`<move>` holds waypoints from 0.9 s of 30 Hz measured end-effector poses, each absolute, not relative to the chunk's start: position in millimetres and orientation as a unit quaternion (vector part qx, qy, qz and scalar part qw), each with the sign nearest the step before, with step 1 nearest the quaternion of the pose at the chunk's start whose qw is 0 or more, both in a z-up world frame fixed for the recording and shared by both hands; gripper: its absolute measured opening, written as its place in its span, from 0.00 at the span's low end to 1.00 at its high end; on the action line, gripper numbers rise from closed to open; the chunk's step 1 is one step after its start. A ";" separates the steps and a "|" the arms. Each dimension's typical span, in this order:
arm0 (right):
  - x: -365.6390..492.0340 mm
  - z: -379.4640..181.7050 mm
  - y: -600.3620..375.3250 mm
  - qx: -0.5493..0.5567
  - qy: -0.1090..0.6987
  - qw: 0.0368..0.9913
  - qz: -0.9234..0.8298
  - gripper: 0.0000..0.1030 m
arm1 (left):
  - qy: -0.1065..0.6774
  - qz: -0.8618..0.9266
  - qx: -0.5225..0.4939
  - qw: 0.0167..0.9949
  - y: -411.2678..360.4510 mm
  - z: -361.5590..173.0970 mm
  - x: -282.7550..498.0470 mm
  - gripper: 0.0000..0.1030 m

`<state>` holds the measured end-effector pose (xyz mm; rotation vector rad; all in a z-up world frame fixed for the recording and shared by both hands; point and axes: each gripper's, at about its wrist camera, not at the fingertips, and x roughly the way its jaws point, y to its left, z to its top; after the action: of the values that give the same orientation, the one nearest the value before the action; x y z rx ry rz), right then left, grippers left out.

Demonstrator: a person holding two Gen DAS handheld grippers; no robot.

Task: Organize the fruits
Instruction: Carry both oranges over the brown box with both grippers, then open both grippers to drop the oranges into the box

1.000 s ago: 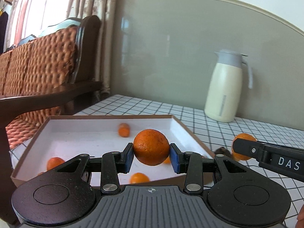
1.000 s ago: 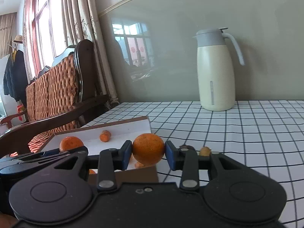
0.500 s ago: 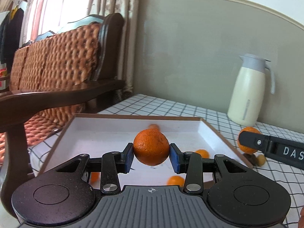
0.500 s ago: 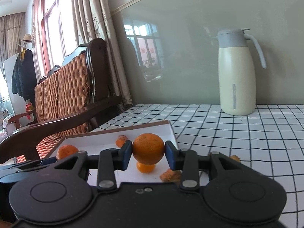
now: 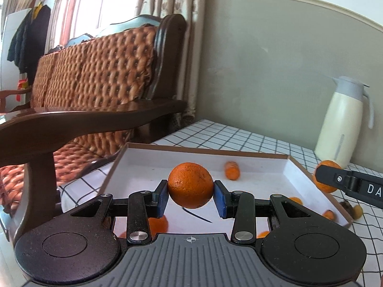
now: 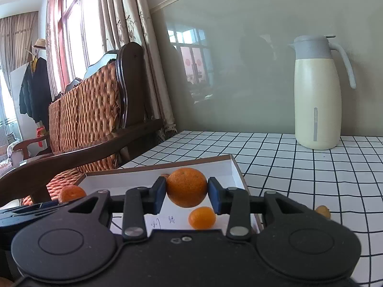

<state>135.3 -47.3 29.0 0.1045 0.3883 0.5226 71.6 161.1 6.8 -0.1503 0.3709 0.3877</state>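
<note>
Oranges are gripped in both tools. The left gripper [image 5: 190, 196] has its blue pads [image 5: 160, 198] pressed against the sides of a dark orange [image 5: 190, 185], holding it in the air above the white floor of a shallow cardboard box [image 5: 205, 148]. The right gripper [image 6: 187, 198] is likewise clenched on a lighter orange [image 6: 187, 187], its pads touching the fruit on both sides, and hangs over the near right part of the same box [image 6: 235, 167].

Beneath and beyond the held fruit, the box contains loose pieces. In the left wrist view a small oblong kumquat [image 5: 232, 170] lies toward the far wall, another orange [image 5: 158, 224] sits low behind the left finger, and a few small orange fruits [image 5: 295, 200] lie near the right wall. In the right wrist view a small kumquat [image 6: 201, 218] rests on the box floor just below the gripped orange.

Outside the box, on the black-and-white checked tablecloth [image 6: 299, 167], a small yellowish fruit [image 6: 323, 211] lies beside the right gripper's arm. A cream jug with a grey lid [image 6: 317, 93] stands at the back of the table by the grey wall. A dark wooden bench with a woven cushion [image 5: 95, 71] stands beside the table, with curtains [image 6: 115, 24] behind it.
</note>
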 end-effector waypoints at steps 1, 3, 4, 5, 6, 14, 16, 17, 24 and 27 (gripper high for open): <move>137.3 28.8 -46.4 0.052 0.191 0.946 0.256 0.29 | 0.183 0.193 -0.075 0.961 163.0 6.6 71.3 0.39; 141.6 28.6 -44.5 0.054 0.193 0.946 0.255 0.29 | 0.183 0.199 -0.076 0.960 166.9 5.8 73.0 0.39; 143.4 28.0 -43.6 0.054 0.193 0.946 0.255 0.29 | 0.183 0.202 -0.077 0.959 168.3 5.3 74.0 0.39; 145.4 27.5 -42.8 0.054 0.194 0.946 0.255 0.29 | 0.184 0.204 -0.080 0.958 170.5 4.7 75.4 0.39; 147.2 26.5 -42.0 0.054 0.196 0.946 0.254 0.29 | 0.185 0.207 -0.082 0.957 172.4 4.3 76.6 0.39; 168.5 17.1 -33.0 0.047 0.214 0.945 0.242 0.29 | 0.192 0.230 -0.090 0.950 183.7 0.6 88.1 0.39; 173.7 16.4 -30.9 0.044 0.216 0.946 0.239 0.29 | 0.195 0.231 -0.091 0.949 184.6 -0.3 91.5 0.39; 176.0 15.9 -29.7 0.043 0.217 0.946 0.239 0.29 | 0.198 0.230 -0.091 0.948 184.5 -0.9 93.4 0.39; 176.4 21.1 -31.6 0.037 0.189 0.956 0.219 0.71 | 0.196 0.249 -0.099 0.943 186.6 2.3 101.9 0.77; 167.4 30.7 -42.0 0.054 0.164 0.961 0.217 0.75 | 0.157 0.266 -0.091 0.947 183.3 13.0 94.9 1.00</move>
<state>167.4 -42.0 30.7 0.1088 0.3319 0.4404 94.9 183.3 13.0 -0.1852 0.3194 0.5417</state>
